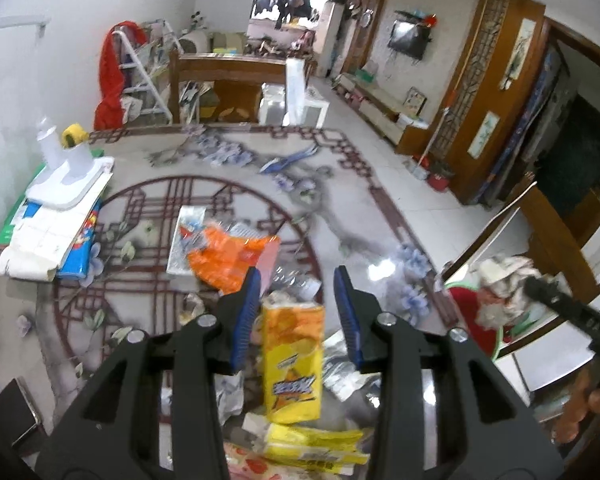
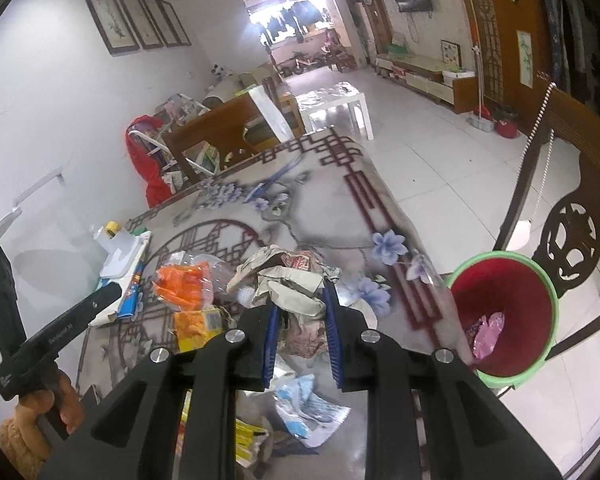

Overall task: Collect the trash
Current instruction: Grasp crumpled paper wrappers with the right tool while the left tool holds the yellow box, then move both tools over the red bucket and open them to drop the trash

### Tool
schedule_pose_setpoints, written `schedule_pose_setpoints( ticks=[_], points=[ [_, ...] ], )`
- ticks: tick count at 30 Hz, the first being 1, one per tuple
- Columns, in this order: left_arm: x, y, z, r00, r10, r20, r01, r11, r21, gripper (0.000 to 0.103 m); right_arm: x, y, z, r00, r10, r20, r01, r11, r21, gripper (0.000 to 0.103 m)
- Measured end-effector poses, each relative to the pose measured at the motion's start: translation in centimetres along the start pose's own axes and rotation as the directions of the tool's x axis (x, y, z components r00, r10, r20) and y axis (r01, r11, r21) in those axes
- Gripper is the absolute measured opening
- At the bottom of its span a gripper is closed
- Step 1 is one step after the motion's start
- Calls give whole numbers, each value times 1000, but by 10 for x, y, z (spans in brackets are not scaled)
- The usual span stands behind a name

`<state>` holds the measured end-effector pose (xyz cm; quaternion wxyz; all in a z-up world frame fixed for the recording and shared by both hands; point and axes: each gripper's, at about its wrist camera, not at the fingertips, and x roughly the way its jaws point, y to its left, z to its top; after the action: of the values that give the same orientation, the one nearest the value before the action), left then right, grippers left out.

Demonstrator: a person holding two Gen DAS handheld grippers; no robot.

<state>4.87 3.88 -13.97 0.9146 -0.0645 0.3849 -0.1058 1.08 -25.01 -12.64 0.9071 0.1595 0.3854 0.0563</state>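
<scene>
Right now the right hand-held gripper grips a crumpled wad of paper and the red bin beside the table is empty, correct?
Not quite: the red bin already holds a pink wrapper, as the right wrist view shows. The right hand-held gripper does grip the crumpled paper wad.

A family living room served as the setting. A wall-mounted television [image 1: 409, 38], framed pictures [image 2: 135, 16] and a carved wooden chair [image 2: 572, 236] marked it as home.

The table [image 1: 380, 216] has a glossy, patterned top. On it lie a shiny yellow plastic wrapper [image 1: 293, 360], a crinkled orange plastic bag [image 1: 228, 258] and silvery foil [image 1: 186, 240]. Beside the table stands a smooth plastic bin [image 2: 504, 316]; the right gripper [image 2: 302, 328] clamps crumpled matt paper [image 2: 288, 284].
</scene>
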Motion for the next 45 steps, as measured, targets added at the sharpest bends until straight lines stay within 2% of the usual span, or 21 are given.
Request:
schedule_pose_setpoints(
  ticks=[1,6,9,12,16,20,25,27,28,32,38,42,45],
  points=[
    [6,1,-5,1000,1,-28,-1,1000,0,45,2,-5,-1,1000,0,-11,1,1000,7,21],
    [39,0,-31,988,9,-156,-9,1000,2,50,4,-17,-4,999,7,-36,-6,1000,23,21],
    [65,-2,-47,968,8,-250,-13,1000,-18,50,3,-19,-4,999,6,-35,-5,1000,23,21],
    [89,-2,-63,947,37,-320,-46,999,-19,50,2,-26,-4,999,1,-36,0,1000,29,21],
    [104,4,-74,935,26,-353,-51,997,-62,55,1,-35,-4,999,-12,-44,13,999,33,21],
    [110,-2,-75,936,29,-351,-41,999,-25,55,5,-41,-2,998,-9,-57,12,999,46,21],
    [115,-7,-70,935,10,-353,-27,999,-43,55,10,-39,6,998,13,-57,-11,999,34,21],
    [115,-9,-70,938,7,-346,-24,999,-45,48,13,-38,7,998,19,-63,-18,999,27,21],
    [115,-9,-68,939,1,-343,-19,998,-51,41,15,-38,7,997,23,-68,-22,1000,23,21],
    [107,-9,-64,945,-11,-327,-14,997,-73,38,18,-39,9,996,39,-78,-38,999,16,21],
    [69,-21,-41,976,1,-217,-17,997,-74,38,16,-51,17,996,62,-64,-61,998,22,21],
    [44,-46,-15,993,-23,-118,18,999,-48,38,15,-64,25,996,75,-55,-73,997,34,21],
    [35,-69,1,996,-58,-72,56,998,-36,38,11,-75,30,996,76,-45,-75,996,41,21]
  ],
)
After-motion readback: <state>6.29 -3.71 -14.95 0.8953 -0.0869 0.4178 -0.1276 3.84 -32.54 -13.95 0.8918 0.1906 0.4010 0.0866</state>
